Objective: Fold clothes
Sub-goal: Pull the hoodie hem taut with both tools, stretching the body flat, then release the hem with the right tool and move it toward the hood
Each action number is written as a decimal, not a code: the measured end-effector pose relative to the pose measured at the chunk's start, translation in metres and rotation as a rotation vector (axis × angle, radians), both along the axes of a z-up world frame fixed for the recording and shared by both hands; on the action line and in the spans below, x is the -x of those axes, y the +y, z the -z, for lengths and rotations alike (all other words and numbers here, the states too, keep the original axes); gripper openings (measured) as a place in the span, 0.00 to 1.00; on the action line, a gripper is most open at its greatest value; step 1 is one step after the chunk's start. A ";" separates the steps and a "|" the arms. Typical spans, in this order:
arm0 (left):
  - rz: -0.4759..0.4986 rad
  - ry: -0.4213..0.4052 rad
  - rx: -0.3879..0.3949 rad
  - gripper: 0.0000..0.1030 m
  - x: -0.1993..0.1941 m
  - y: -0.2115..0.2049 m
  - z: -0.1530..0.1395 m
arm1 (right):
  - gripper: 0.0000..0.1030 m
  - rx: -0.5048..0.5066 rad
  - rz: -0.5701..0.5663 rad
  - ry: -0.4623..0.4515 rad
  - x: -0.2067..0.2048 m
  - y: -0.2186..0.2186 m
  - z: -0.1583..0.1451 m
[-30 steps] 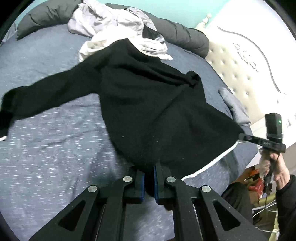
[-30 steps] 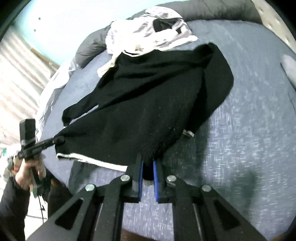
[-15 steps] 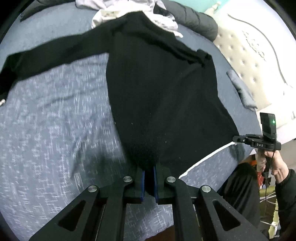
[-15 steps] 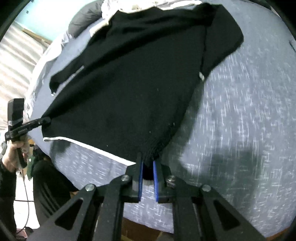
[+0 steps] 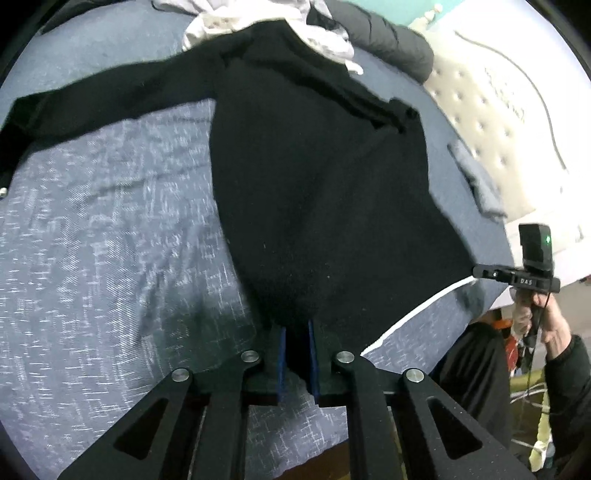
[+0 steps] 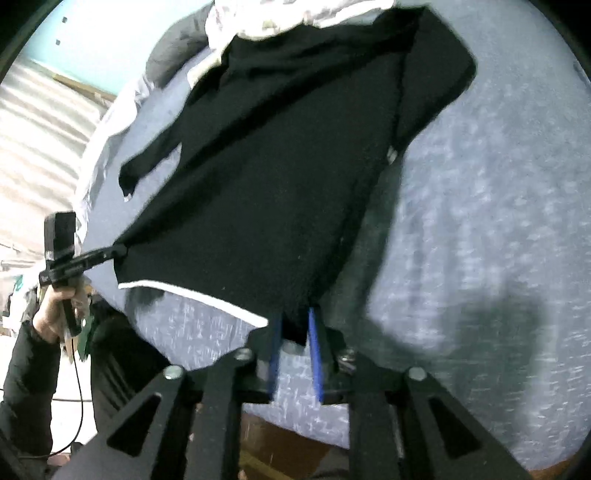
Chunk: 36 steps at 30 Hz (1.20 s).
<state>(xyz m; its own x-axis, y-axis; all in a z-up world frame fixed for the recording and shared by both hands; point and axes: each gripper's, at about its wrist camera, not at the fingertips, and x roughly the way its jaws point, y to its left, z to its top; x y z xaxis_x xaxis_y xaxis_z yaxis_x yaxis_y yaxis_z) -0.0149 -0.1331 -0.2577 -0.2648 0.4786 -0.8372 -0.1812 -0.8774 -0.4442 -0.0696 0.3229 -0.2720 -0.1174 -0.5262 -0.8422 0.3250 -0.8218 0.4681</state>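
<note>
Sweater: a black sweater (image 5: 317, 192) lies spread across a bed, hem toward the near edge, collar toward the far side; a thin white edge shows along the hem.
Sleeves: one sleeve (image 5: 107, 99) stretches out flat to the left in the left wrist view; the other (image 6: 428, 85) is folded in at the sweater's right side in the right wrist view.
Left tongs: the left tongs (image 5: 295, 360) pinch one hem corner between blue pads, jaws narrow with black cloth in the gap.
Right tongs: the right tongs (image 6: 295, 354) pinch the other hem corner, blue pads either side of the cloth; in the left wrist view they appear at far right, tip on the corner, a green light on the block above.
Hands: a right hand (image 5: 546, 317) in a dark sleeve grips that handle; a left hand (image 6: 55, 310) grips the other, seen from the right wrist.
Bed: blue-grey speckled cover (image 5: 103, 258), hem taut just above it between the two corners.
Beyond: pale clothes (image 5: 258, 18) heaped at the collar, touching it; a dark pillow (image 5: 391, 48) behind; a cream tufted headboard (image 5: 480, 122) at right.
</note>
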 end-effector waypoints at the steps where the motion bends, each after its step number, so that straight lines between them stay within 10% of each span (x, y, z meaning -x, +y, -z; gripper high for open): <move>1: -0.009 0.011 0.010 0.11 0.001 -0.003 -0.003 | 0.24 -0.010 0.038 0.025 0.003 0.008 -0.003; 21: -0.215 0.207 -0.013 0.27 0.029 -0.037 -0.043 | 0.40 -0.206 0.283 0.007 0.106 0.014 0.048; 36: -0.232 0.207 -0.052 0.49 0.083 0.022 0.018 | 0.30 -0.223 0.259 0.046 0.141 -0.013 0.061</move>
